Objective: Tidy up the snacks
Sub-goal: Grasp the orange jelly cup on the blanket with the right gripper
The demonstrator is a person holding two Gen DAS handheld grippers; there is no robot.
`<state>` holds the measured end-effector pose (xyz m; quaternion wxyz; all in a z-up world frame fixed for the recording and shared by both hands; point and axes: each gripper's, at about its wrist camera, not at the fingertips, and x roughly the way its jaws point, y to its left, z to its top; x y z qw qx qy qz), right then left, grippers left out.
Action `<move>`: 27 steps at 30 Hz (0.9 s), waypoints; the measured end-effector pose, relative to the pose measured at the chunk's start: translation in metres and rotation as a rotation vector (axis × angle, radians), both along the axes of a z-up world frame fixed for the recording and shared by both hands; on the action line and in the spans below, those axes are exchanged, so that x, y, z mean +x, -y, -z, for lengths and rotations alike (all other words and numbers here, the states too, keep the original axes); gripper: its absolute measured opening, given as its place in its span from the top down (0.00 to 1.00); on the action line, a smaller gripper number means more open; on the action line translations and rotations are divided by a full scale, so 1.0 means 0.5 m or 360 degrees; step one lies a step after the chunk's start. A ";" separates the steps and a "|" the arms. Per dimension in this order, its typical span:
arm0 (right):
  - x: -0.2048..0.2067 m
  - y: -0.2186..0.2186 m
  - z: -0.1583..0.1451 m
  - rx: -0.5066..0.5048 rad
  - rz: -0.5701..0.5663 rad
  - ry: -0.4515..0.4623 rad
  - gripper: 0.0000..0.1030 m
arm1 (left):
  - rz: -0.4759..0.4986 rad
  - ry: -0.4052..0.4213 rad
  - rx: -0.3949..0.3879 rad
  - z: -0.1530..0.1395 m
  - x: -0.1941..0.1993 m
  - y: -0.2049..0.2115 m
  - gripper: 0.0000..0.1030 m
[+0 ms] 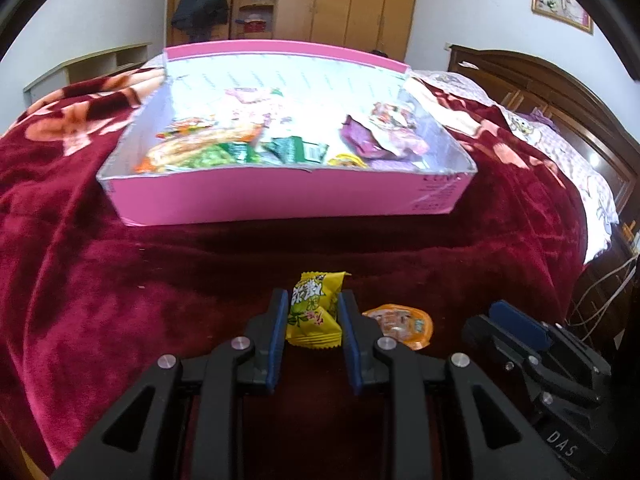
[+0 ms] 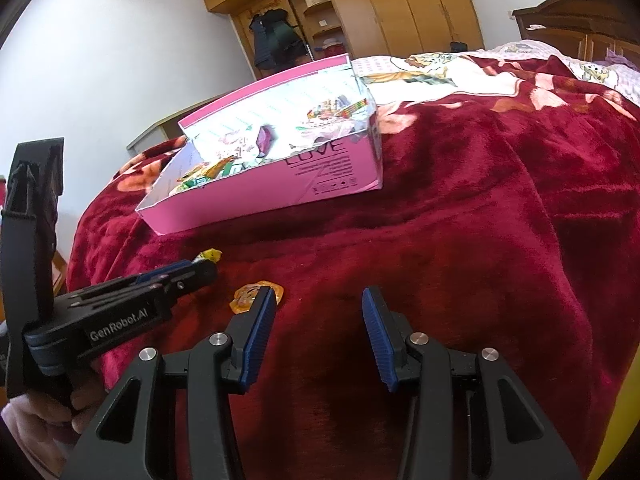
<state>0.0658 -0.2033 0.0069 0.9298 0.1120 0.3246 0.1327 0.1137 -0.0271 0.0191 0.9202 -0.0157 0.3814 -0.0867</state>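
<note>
1. Your left gripper [image 1: 314, 312] is clamped on a yellow snack packet [image 1: 314, 310]; both blue pads press its sides, and the packet's top sticks out past the fingertips.
2. Your right gripper [image 2: 319, 300] holds nothing. Its fingers stand apart over bare red blanket [image 2: 460, 240].
3. An orange jelly cup [image 1: 402, 325] lies on the blanket just right of the held packet, near the right finger of your left gripper. In the right wrist view the same cup [image 2: 246, 298] sits partly behind the left fingertip of your right gripper; whether they touch cannot be told.
4. The pink box [image 1: 280, 196] stands open on the blanket, farther away than both grippers. It holds a mix of wrapped snacks: orange and green packets [image 1: 200, 152] at its left, purple and pink packets [image 1: 380, 140] at its right.
5. In the right wrist view the box sits at far left, with your left gripper below it at the near left.
6. A hand [image 2: 48, 408] grips the handle of the left gripper at the lower left edge of the right wrist view.
7. Wooden wardrobes [image 1: 352, 0] stand along the far wall.
</note>
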 end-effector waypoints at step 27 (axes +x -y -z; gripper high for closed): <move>0.050 -0.114 0.018 -0.0123 -0.0185 -0.0068 0.55 | -0.0144 -0.0030 0.0012 0.035 -0.006 -0.078 0.74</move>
